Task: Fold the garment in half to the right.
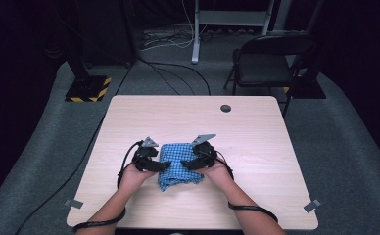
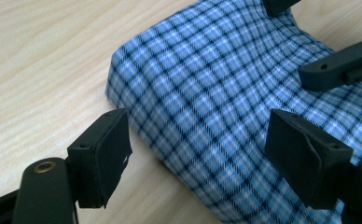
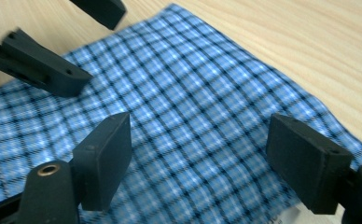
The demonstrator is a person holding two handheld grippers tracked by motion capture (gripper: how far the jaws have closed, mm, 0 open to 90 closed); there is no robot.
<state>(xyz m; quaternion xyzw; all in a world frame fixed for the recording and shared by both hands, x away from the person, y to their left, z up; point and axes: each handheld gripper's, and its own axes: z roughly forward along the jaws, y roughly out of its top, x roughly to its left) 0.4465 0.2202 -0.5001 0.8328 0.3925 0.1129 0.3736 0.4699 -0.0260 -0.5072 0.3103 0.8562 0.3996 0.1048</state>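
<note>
Near the front of the pale wooden table [image 1: 256, 127], in the high view, a folded blue-and-black checked cloth [image 1: 178, 157] lies flat between the two hands. The left gripper [image 1: 163, 165] reaches over its left edge and the right gripper [image 1: 185, 164] over its right side; the grippers cover parts of the cloth there. It looks soft, light and limp, likely to sag and unfold if lifted by one layer, so a pinch through all layers at a folded edge seems safest.

In the left gripper view, the jaws stand apart, empty, straddling the cloth's thick folded edge [image 2: 137, 121]; its layers cannot be counted.

In the right gripper view, the jaws gape over the cloth's flat top [image 3: 193, 121], gripping nothing. The near edge is cut off and the picture is slightly blurred.
</note>
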